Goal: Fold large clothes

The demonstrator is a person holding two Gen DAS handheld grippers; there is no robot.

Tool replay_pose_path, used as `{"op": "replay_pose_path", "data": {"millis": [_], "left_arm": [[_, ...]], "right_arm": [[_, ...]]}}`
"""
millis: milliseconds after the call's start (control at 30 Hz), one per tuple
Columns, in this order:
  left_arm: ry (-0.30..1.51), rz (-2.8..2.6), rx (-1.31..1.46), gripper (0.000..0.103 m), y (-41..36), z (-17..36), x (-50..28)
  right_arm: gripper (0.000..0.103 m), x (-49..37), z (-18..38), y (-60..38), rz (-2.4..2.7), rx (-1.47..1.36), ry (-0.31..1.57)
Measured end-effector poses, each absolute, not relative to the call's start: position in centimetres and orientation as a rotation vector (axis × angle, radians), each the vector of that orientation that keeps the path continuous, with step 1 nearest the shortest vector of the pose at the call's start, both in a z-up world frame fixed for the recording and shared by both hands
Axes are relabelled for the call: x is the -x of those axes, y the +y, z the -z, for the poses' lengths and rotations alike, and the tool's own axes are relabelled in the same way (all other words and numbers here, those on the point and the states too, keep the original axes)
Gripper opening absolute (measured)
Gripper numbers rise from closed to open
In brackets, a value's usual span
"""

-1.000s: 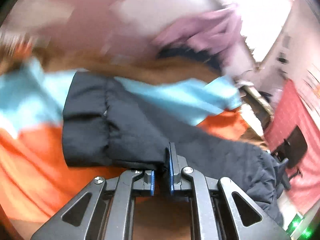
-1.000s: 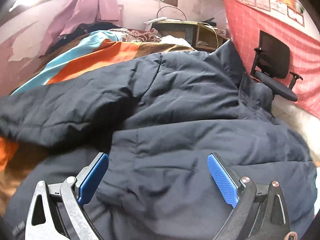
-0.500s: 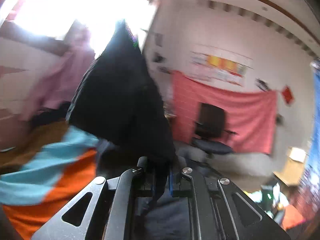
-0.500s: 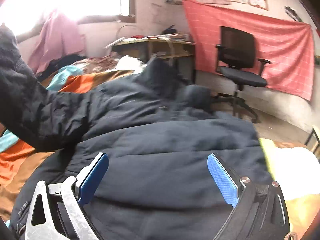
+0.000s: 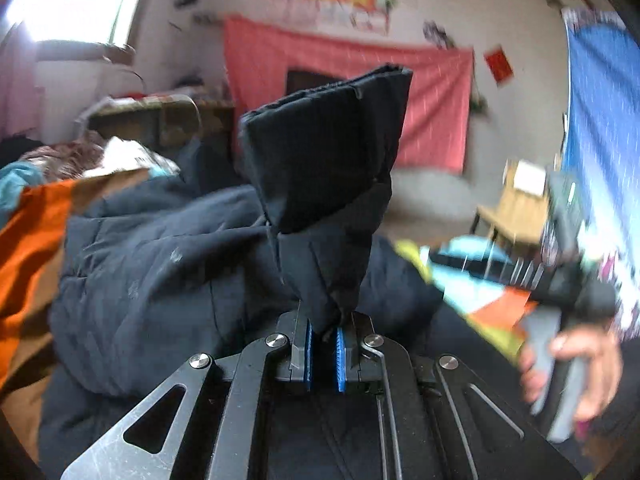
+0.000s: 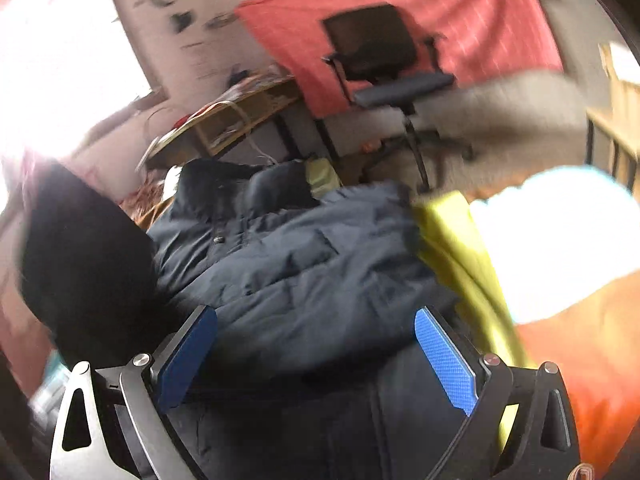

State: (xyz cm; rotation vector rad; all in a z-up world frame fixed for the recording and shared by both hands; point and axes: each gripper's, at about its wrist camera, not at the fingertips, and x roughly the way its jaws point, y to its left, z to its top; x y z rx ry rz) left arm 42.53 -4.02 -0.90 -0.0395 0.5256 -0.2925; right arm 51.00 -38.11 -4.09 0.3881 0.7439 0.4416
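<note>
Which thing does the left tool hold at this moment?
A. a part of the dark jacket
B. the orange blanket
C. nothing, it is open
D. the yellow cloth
A: the left tool is shut on a sleeve-like part of the dark jacket, which stands up from its pads.

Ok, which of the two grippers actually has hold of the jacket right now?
The left gripper: its blue pads are pinched on a raised sleeve of the dark jacket. The right gripper is wide open above the jacket, gripping nothing.
</note>
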Motion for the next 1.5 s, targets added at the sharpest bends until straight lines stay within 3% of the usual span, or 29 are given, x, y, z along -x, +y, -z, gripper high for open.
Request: {"op": "replay_pose_path", "data": {"millis": [167,300,333,500,533,633,700,733,767,800,900,1133,1333,1433,1500], "left_arm": [[0.706,0.302,-0.058,0.007,-6.6,6.1,-45.2],[0.744,0.317,-0.030,0.011,-5.9,7.9,-43.8],[0.750,0.329,-0.018,0.014,-5.5,8.0,-43.8],[0.780,0.411,0.048,0.052,-4.0,7.5,-43.7],[0.779,0.419,0.046,0.054,-3.9,7.3,-43.4],[0.790,0.437,0.036,0.056,-3.8,6.8,-42.5],[0.774,0.439,0.045,0.056,-3.5,5.8,-41.1],[0.764,0.434,0.056,0.058,-2.9,5.4,-40.5],[0.751,0.422,0.070,0.060,-1.9,5.0,-39.9],[0.739,0.400,0.079,0.061,-2.3,4.4,-38.8],[0.707,0.316,0.096,0.062,0.2,3.5,-38.0],[0.685,0.067,0.131,0.062,6.2,3.1,-38.7],[0.703,-0.017,0.194,0.062,8.9,3.9,-38.8],[0.704,-0.029,0.199,0.062,9.6,4.1,-38.9],[0.701,-0.035,0.187,0.062,9.7,3.9,-39.1]], "right_arm": [[0.100,-51.6,6.4,-40.7,-0.504,-0.647,0.794],[0.100,-52.2,7.7,-41.0,-0.601,-0.803,0.831],[0.100,-52.2,7.9,-40.7,-0.627,-0.816,0.844],[0.099,-51.7,8.0,-39.6,-0.730,-0.870,0.861],[0.098,-51.7,8.0,-39.5,-0.722,-0.869,0.871],[0.079,-51.7,8.4,-38.7,-0.703,-0.849,0.912],[0.051,-51.4,8.5,-38.4,-0.664,-0.793,0.947],[0.046,-51.4,8.6,-38.3,-0.640,-0.766,0.966],[0.034,-51.2,8.8,-38.3,-0.616,-0.734,0.984],[0.018,-51.0,8.8,-38.2,-0.608,-0.710,0.992],[0.008,-50.4,7.4,-37.9,-0.593,-0.635,0.954],[0.006,-51.0,0.3,-36.6,-0.517,-0.441,0.728],[0.007,-54.1,2.6,-34.6,-0.394,-0.287,0.773],[0.015,-54.2,4.7,-34.6,-0.344,-0.204,0.794],[0.030,-54.1,5.6,-34.6,-0.293,-0.176,0.801]]}}
